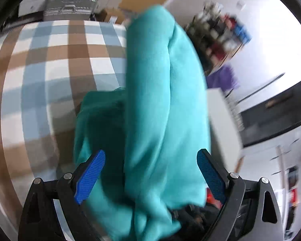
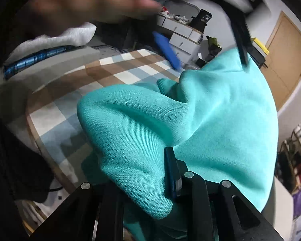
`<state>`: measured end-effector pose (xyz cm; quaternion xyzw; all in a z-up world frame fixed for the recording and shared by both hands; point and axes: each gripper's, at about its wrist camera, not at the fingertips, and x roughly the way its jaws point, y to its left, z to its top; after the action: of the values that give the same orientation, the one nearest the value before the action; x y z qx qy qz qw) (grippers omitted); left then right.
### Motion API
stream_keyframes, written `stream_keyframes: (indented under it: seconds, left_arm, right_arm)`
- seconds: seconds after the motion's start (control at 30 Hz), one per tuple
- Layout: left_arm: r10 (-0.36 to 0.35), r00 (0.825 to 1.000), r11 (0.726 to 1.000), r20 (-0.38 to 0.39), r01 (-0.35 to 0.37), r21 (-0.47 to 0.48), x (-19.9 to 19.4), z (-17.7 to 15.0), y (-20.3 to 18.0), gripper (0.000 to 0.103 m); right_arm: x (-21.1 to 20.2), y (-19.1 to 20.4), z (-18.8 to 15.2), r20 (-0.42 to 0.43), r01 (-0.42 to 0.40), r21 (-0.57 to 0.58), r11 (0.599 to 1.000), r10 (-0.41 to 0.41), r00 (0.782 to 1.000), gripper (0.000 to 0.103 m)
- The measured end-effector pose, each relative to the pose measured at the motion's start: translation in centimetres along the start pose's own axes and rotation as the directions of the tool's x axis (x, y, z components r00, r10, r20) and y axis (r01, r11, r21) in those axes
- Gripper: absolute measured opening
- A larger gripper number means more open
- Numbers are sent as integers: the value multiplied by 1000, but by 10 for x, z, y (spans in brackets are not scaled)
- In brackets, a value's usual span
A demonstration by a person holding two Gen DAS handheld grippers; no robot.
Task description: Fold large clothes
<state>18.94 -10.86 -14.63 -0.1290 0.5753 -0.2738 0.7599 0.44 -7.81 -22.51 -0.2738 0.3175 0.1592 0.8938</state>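
A teal sweatshirt (image 1: 150, 100) (image 2: 200, 116) lies bunched on the checked tablecloth (image 1: 50, 70) (image 2: 114, 70). In the left wrist view my left gripper (image 1: 150, 172) stands open wide; a thick roll of the teal cloth runs up between its blue pads (image 1: 92, 174), which stand apart from it. From the right wrist view the left gripper's blurred fingers (image 2: 240, 40) hover over the garment's raised peak. My right gripper (image 2: 156, 180) is nearly closed on a fold of the sweatshirt. One dark finger (image 2: 172, 172) shows against the cloth, which drapes over and hides the other.
A person's blurred hand (image 2: 90, 4) and dark sleeve (image 2: 14, 160) sit close by. A pale cloth pile (image 2: 56, 38) lies at the table's far left. White drawers (image 2: 182, 36), a cluttered shelf (image 1: 220, 32), a white box (image 1: 222, 124) and a door (image 2: 287, 56) surround the table.
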Motion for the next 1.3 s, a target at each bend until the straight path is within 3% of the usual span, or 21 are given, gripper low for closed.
stream_keyframes:
  seconds: [0.03, 0.07, 0.17, 0.2, 0.3, 0.37, 0.47, 0.6, 0.67, 0.73, 0.8, 0.87, 0.93, 1.03, 1.07, 1.1, 1.13, 1.17, 1.2, 1.23, 1.3]
  left_arm:
    - [26, 999, 999, -29, -25, 22, 9, 10, -4, 89]
    - [30, 999, 999, -27, -30, 25, 15, 16, -6, 81]
    - [61, 993, 998, -100, -62, -9, 30, 27, -2, 47]
    - [76, 989, 997, -125, -80, -23, 36, 28, 1, 43]
    - [116, 985, 993, -126, -114, 20, 37, 26, -6, 37]
    - [62, 990, 998, -130, -62, 7, 34, 26, -4, 27]
    - [9, 990, 1000, -143, -12, -22, 31, 25, 6, 23]
    - [37, 988, 999, -153, -34, 18, 17, 21, 3, 22]
    - [31, 987, 999, -158, -29, 18, 17, 29, 3, 21]
    - [30, 987, 999, -158, -25, 31, 18, 31, 2, 20]
    - [39, 987, 998, -155, -31, 49, 21, 32, 2, 20]
    - [31, 988, 999, -154, -25, 45, 23, 32, 5, 20]
    - [17, 988, 999, -154, -12, 32, 22, 30, 10, 20]
    - [-3, 989, 1000, -148, 4, 7, 18, 27, 17, 20]
    - [-9, 989, 1000, -148, 8, -6, 16, 25, 20, 20]
    - [-13, 990, 1000, -143, 11, -15, 14, 22, 23, 20]
    - [-24, 991, 999, -129, 19, -39, 11, 19, 27, 20]
    - [-49, 992, 997, -116, 41, -71, 10, 14, 30, 20]
    - [-59, 992, 995, -111, 50, -83, 9, 7, 30, 20]
    - [-51, 993, 995, -102, 42, -85, 5, 4, 28, 20]
    - [-45, 997, 997, -70, 41, -67, -8, -6, 17, 20]
  right_arm:
    - [-1, -2, 0, 3, -12, 8, 1000, 12, 1000, 23]
    - [-2, -3, -2, 6, -20, 12, 1000, 19, 1000, 23]
    - [-3, -10, -5, 14, -74, 48, 996, 74, 997, 23]
    - [-4, -14, -5, 14, -101, 66, 993, 100, 995, 23]
    - [-4, -19, -6, 20, -123, 89, 988, 121, 992, 24]
    - [-7, -17, -5, 9, -92, 83, 992, 91, 996, 25]
    - [-15, -15, -7, -10, -80, 63, 995, 80, 997, 30]
    - [-40, -30, -16, 8, -180, 130, 975, 180, 984, 39]
    - [-54, -44, -26, 26, -260, 192, 946, 260, 965, 43]
    - [-71, -62, -37, 73, -381, 260, 888, 375, 924, 64]
    - [-88, -86, -45, 138, -469, 334, 818, 450, 882, 67]
    - [-104, -110, -47, 216, -519, 375, 768, 473, 855, 67]
    - [-112, -139, -42, 275, -513, 440, 737, 433, 858, 75]
    - [-94, -174, -26, 271, -486, 527, 697, 405, 873, 75]
    - [-79, -187, -20, 257, -488, 561, 669, 419, 871, 73]
    - [-60, -197, -14, 239, -498, 594, 632, 452, 859, 63]
    - [-50, -208, -12, 224, -503, 613, 610, 476, 850, 41]
    - [-25, -214, -8, 186, -507, 646, 570, 527, 829, 28]
    - [2, -218, -8, 138, -493, 694, 525, 576, 806, 2]
    - [25, -223, -12, 91, -472, 738, 483, 622, 778, 0]
    - [55, -223, -19, 97, -486, 781, 393, 692, 716, 0]
